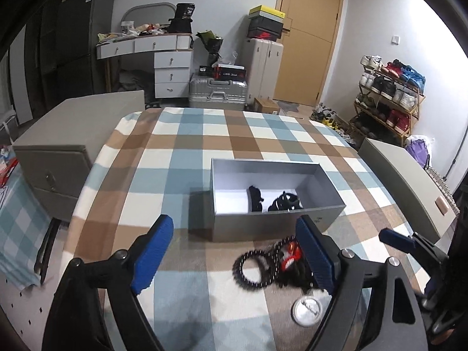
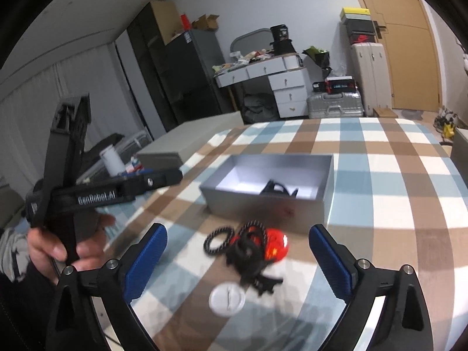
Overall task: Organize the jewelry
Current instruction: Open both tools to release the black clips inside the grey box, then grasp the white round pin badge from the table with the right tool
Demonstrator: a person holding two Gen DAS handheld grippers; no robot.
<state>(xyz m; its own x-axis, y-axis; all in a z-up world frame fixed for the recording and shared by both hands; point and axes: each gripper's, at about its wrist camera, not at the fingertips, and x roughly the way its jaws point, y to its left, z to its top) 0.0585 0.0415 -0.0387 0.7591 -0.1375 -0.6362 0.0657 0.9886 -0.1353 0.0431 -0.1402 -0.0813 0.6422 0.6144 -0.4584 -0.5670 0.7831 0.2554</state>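
An open grey box stands on the checked tablecloth and holds a few black pieces. In front of it lies a pile: a black beaded bracelet, a red piece and dark bands. Nearer still lies a round silver disc. My left gripper hovers open over the pile, which lies by its right finger. In the right wrist view my right gripper is open above the same bracelet, red piece and disc, short of the box. Nothing is held.
A grey drawer cabinet stands left of the table and another grey cabinet right of it. A hand holds the left gripper at the table's left. Suitcases, a white desk and a shoe rack stand beyond.
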